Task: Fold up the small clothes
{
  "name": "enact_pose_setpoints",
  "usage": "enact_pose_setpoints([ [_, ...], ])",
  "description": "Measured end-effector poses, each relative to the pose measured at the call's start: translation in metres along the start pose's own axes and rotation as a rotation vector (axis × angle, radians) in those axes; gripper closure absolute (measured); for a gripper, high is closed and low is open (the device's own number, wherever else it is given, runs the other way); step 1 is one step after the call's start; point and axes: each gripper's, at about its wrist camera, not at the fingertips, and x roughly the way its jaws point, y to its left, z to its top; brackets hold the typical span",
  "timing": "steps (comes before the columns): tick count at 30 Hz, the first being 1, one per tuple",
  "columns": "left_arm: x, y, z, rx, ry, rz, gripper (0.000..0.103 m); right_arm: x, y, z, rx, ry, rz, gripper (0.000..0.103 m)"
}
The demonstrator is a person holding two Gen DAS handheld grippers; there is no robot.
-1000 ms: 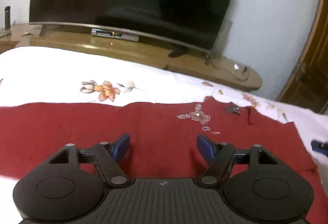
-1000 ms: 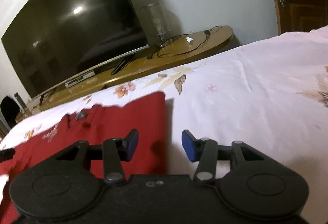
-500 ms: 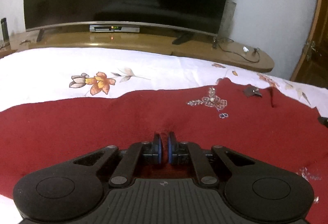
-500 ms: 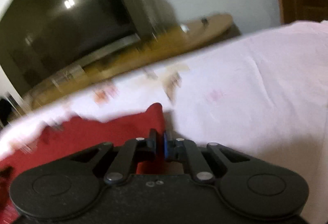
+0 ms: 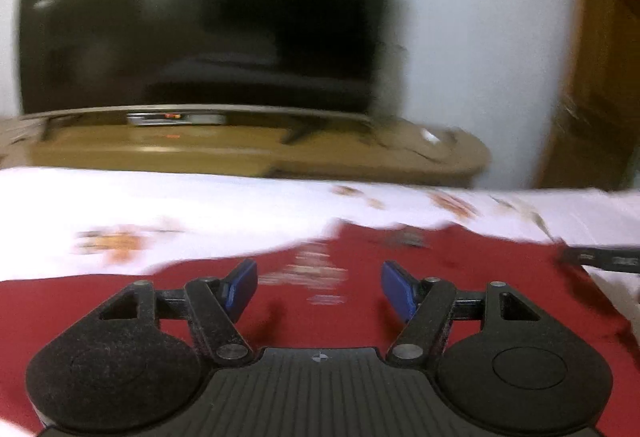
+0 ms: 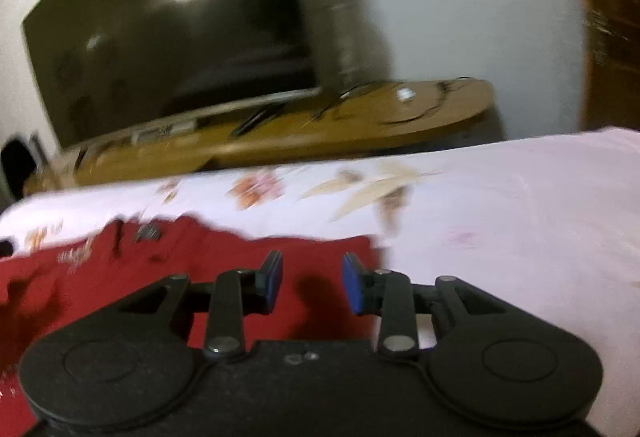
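Your left gripper [image 5: 319,287] has its jaws opening wide and your right gripper [image 6: 312,281] its jaws opening narrower, nothing pinched in either, both over the red garment [image 5: 460,277] spread flat on the floral bedsheet [image 6: 500,221], with the dark television [image 5: 200,17] beyond.

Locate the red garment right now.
The red garment lies spread on the white floral bedsheet, low in both wrist views under the grippers, with its right edge beside bare sheet.
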Motion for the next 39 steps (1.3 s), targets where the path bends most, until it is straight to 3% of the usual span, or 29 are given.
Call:
enact_pose_setpoints([
  [4,0.036,-0.046,-0.014,0.002,0.083,-0.030,0.035,0.022,0.053,-0.007,-0.120,0.041,0.041,0.071],
  [7,0.044,-0.052,-0.028,0.091,0.131,0.047,0.035,0.030,0.075,-0.016,-0.237,0.089,0.030,0.069],
  [10,0.026,-0.015,-0.033,0.113,0.144,0.125,0.033,0.024,0.046,-0.015,-0.240,0.075,-0.059,0.074],
  [11,0.019,0.001,-0.037,0.114,0.143,0.152,0.027,0.020,0.025,-0.012,-0.203,0.070,-0.111,0.073],
  [12,0.015,0.016,-0.040,0.084,0.140,0.145,0.026,0.018,0.007,-0.010,-0.166,0.072,-0.154,0.070],
  [15,0.013,0.022,-0.035,0.087,0.149,0.153,0.026,0.010,-0.034,-0.010,-0.035,0.094,-0.155,0.062],
  [17,0.004,0.015,-0.027,0.067,0.117,0.178,0.026,-0.006,-0.030,-0.008,-0.023,0.060,-0.161,0.063],
  [21,-0.012,-0.006,-0.027,0.043,0.075,0.132,0.026,-0.046,-0.003,-0.020,-0.043,-0.054,-0.072,0.063],
  [24,0.002,-0.012,-0.044,0.055,0.160,0.146,0.026,-0.040,0.023,-0.040,-0.128,0.011,-0.006,0.067],
  [26,-0.003,-0.006,-0.052,0.052,0.138,0.142,0.025,-0.030,0.030,-0.053,-0.178,0.070,-0.058,0.067],
  [29,-0.006,0.003,-0.051,0.058,0.154,0.159,0.025,-0.034,0.020,-0.056,-0.173,0.065,-0.112,0.069],
  [31,-0.012,0.013,-0.053,0.051,0.153,0.167,0.024,-0.040,0.013,-0.058,-0.166,0.077,-0.195,0.062],
  [33,-0.014,0.018,-0.056,0.051,0.146,0.166,0.023,-0.045,-0.002,-0.059,-0.097,0.084,-0.176,0.060],
  [37,-0.009,0.016,-0.055,0.057,0.149,0.178,0.019,-0.039,0.000,-0.064,-0.122,0.076,-0.185,0.058],
  [39,-0.009,0.018,-0.056,0.051,0.146,0.170,0.018,-0.035,-0.004,-0.065,-0.096,0.063,-0.182,0.052],
])
